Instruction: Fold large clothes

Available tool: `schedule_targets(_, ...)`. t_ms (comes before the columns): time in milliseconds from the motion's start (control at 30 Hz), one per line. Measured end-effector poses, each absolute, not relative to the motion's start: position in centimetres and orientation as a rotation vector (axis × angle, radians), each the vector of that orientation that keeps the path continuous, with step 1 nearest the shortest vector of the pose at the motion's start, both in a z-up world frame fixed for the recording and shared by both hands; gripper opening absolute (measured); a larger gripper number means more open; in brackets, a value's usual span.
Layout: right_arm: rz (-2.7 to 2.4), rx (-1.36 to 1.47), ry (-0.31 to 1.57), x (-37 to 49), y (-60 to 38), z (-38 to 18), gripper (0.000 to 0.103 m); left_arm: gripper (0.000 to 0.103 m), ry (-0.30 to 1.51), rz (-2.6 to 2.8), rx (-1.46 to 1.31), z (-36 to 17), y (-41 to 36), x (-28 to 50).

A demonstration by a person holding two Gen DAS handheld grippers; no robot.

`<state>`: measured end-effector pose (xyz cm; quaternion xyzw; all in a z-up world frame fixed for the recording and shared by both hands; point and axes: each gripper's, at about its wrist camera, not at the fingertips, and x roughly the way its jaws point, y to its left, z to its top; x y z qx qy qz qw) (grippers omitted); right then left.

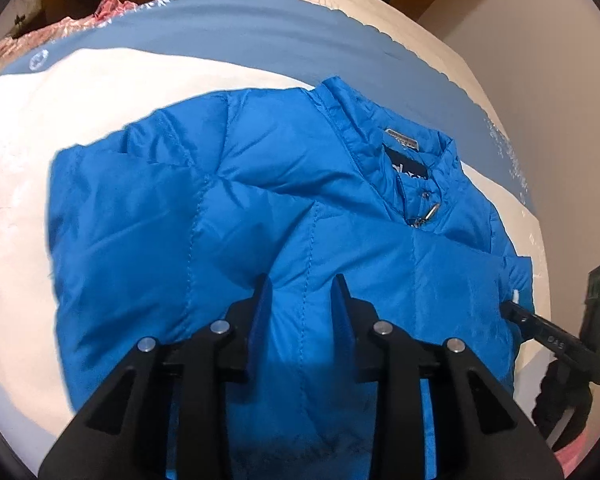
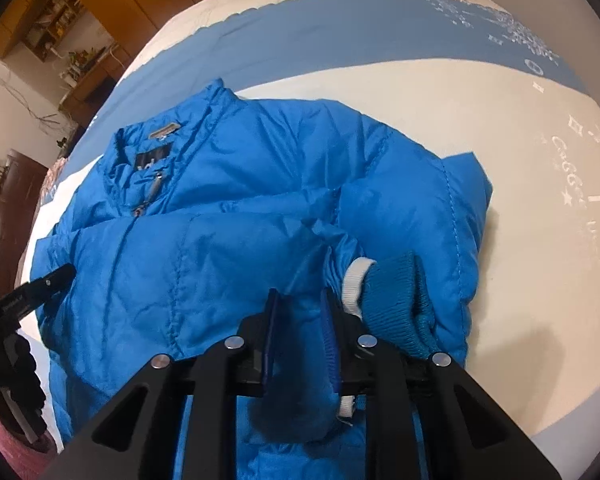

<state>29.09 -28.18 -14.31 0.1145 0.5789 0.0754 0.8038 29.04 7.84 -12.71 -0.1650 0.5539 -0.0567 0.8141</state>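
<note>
A bright blue puffer jacket (image 1: 284, 216) is seen laid front-up on a cream and blue bedspread (image 1: 228, 36), its collar (image 1: 400, 148) toward the 1 o'clock side in the left wrist view and toward 10 o'clock in the right wrist view. A dark label (image 1: 408, 160) is visible inside the collar, with a metal zip pull (image 1: 430, 214) just below it. The left gripper (image 1: 302, 280) is held over the lower body of the jacket; its blue-padded fingers (image 1: 262, 304) are spread apart, and puffy fabric is seen between them, though whether the pads touch it cannot be told. In the right wrist view the right gripper (image 2: 300, 296) is seen with its fingers (image 2: 270, 332) drawn fairly close on a bulge of the sleeve (image 2: 404, 216), which appears pinched between them. The ribbed knit cuff (image 2: 396, 296), edged with a white band, lies just at 3 o'clock of those fingers, folded across the jacket's front. The right gripper is also caught at the 4 o'clock edge of the left view, at the jacket's edge. Wooden shelves (image 2: 60, 12) are seen at 10 o'clock beyond the bed.
</note>
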Motion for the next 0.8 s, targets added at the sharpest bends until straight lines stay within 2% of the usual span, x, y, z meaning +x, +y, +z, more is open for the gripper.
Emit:
schedule_targets(100,0.189,0.251,1.208,27.4,-28.1,-12.2,0.028,0.037,1.153,-0.137,-0.309,-11.1,7.2,27.2)
schedule_targets(233,0.257,0.215,1.192,24.3,-26.7,-10.5,0.028,0.037,1.144,-0.171,-0.203,-10.5,4.6,24.3)
schedule_targets(467,0.238,0.133,1.265,24.4,-24.3,-15.2,0.027,0.038,1.201,-0.157,-0.102,-15.0,3.0,23.8)
schedule_targets(600,0.222,0.084,1.232,24.3,-23.4,-15.5,0.028,0.039,1.204,-0.146,-0.151,-15.1,3.6,24.0)
schedule_targets(700,0.239,0.158,1.244,23.8,-24.8,-14.8,0.028,0.039,1.215,-0.129,-0.179,-13.7,4.3,23.2)
schedule_targets(733,0.243,0.184,1.241,23.2,-25.3,-14.2,0.029,0.043,1.205,-0.127,-0.182,-12.9,4.6,22.6)
schedule_targets(767,0.255,0.204,1.217,22.2,-25.9,-13.1,0.029,0.051,1.179,-0.126,-0.178,-11.6,5.2,21.5)
schedule_targets(800,0.266,0.197,1.187,21.1,-26.4,-11.9,0.033,0.056,1.155,-0.12,-0.165,-10.4,5.9,20.2)
